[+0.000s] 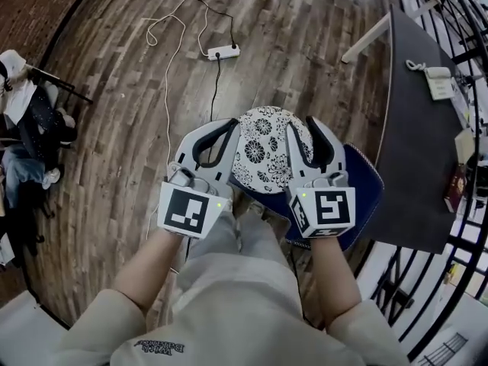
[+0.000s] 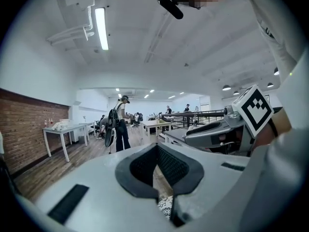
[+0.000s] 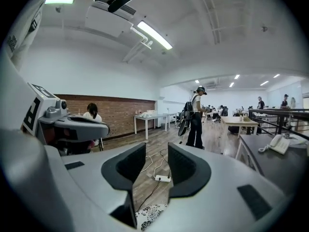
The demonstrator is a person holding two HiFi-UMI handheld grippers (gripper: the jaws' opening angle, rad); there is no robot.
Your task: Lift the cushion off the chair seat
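Observation:
A round cushion [image 1: 263,147] with a black-and-white flower print lies on a blue chair seat [image 1: 364,180]. Both grippers hover over it, pointing away from me and nearly level. My left gripper [image 1: 229,126] is over the cushion's left edge, its fingertips together with nothing between them. My right gripper [image 1: 300,126] is over the cushion's right part, its jaws a little apart and empty. In the left gripper view the left gripper [image 2: 155,149] shows a scrap of cushion [image 2: 166,207] below it. In the right gripper view the cushion [image 3: 147,214] lies under the right gripper [image 3: 157,151].
A dark table [image 1: 415,128] with a telephone [image 1: 438,82] stands close on the right, by a black railing [image 1: 465,21]. A white power strip [image 1: 223,52] and cables lie on the wooden floor ahead. A seated person [image 1: 27,120] is at far left.

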